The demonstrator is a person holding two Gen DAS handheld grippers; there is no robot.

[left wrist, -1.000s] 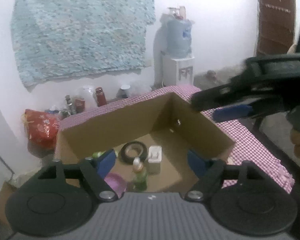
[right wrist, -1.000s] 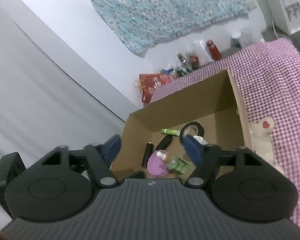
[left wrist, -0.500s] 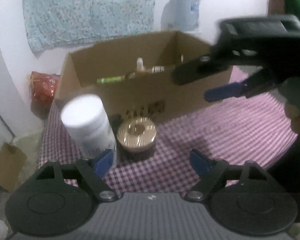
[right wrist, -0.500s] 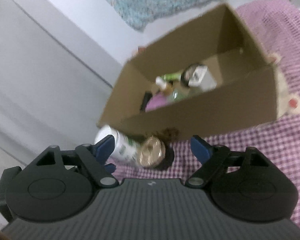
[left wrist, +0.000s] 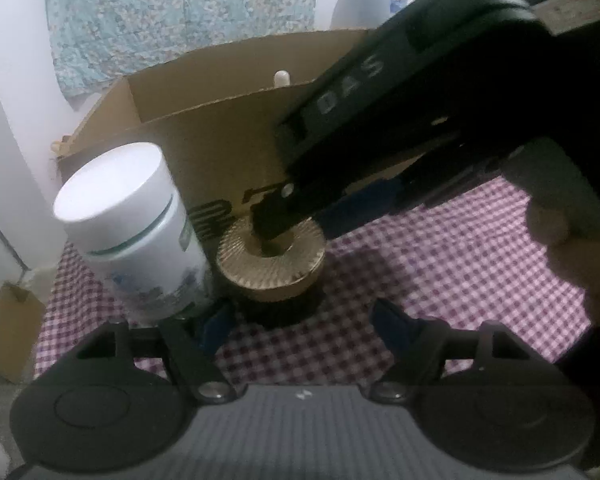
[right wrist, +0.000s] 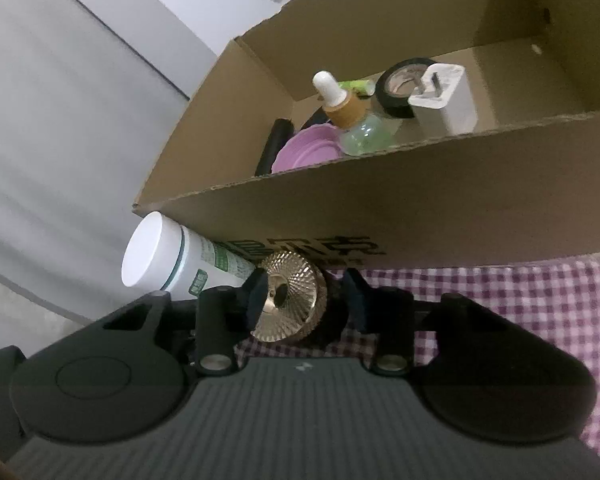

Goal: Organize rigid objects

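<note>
A dark jar with a ribbed gold lid (left wrist: 260, 268) stands on the checked cloth in front of the cardboard box (left wrist: 220, 132). Left of it, a white bottle with a white cap (left wrist: 132, 220) is upright. My right gripper (left wrist: 300, 216) reaches in from the upper right onto the jar. In the right wrist view its jaws are closing on the jar (right wrist: 288, 280), and the right gripper (right wrist: 304, 296) has a pad against each side of it. My left gripper (left wrist: 302, 320) is open and closing slightly, low in front of the jar's base, its left finger beside the white bottle (right wrist: 156, 256).
The open box (right wrist: 420, 200) holds a dropper bottle (right wrist: 348, 116), a black tape roll (right wrist: 400, 80), a white charger (right wrist: 444, 100), a purple lid (right wrist: 304, 148) and a black cylinder (right wrist: 274, 144). Pink checked cloth (left wrist: 440, 272) extends right. A person's hand (left wrist: 560, 248) holds the right gripper.
Both grippers have dropped from above the box to the cloth in front of it. The right jaws have narrowed around the gold-lidded jar. The bottle and jar now fill the near view.
</note>
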